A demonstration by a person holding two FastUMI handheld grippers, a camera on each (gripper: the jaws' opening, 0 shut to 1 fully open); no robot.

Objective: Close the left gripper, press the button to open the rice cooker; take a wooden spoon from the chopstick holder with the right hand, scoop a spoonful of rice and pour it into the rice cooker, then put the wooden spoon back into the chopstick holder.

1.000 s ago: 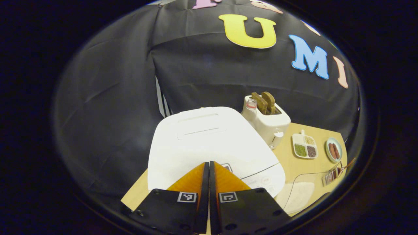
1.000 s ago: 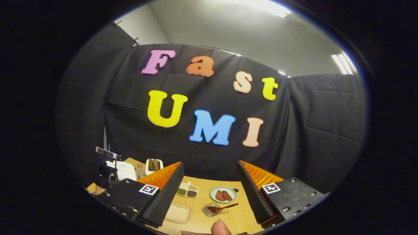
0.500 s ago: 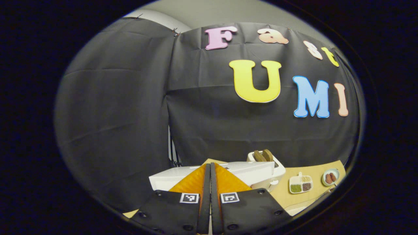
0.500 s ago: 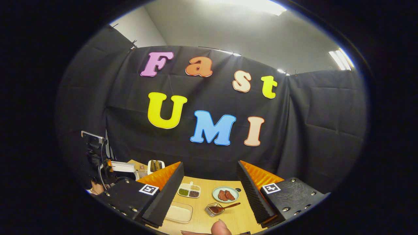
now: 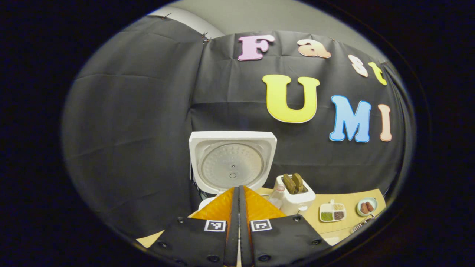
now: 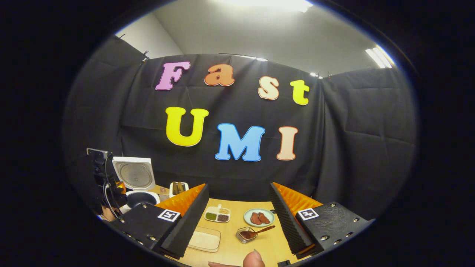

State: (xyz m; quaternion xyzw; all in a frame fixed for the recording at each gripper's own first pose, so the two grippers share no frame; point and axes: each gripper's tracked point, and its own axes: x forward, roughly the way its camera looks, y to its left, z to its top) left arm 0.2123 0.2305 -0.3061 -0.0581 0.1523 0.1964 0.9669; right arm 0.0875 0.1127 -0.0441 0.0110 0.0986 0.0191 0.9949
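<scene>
The white rice cooker (image 5: 232, 163) stands open, its lid upright and the round inner plate facing me. My left gripper (image 5: 237, 188) is shut with nothing between its fingers, just in front of the cooker. In the right gripper view the cooker (image 6: 135, 178) sits at the far left with its dark pot showing, and the left gripper (image 6: 105, 180) is beside it. My right gripper (image 6: 238, 186) is open and holds nothing, above the table. Below it the wooden spoon (image 6: 262, 230) lies across the small chopstick holder (image 6: 245, 235). A clear box of rice (image 6: 203, 239) sits to the left.
A white toaster (image 5: 295, 193) with two slices stands right of the cooker. Farther right are a sectioned dish of grains (image 5: 333, 212) and a plate of sausages (image 5: 365, 206). A thumb (image 6: 254, 259) shows at the bottom edge. The wooden table (image 6: 267, 248) reaches the black wall.
The rice cooker's lid has swung up from shut to fully open. My left gripper has lifted and pulled back from the cooker's top, still shut. The right gripper has barely moved.
</scene>
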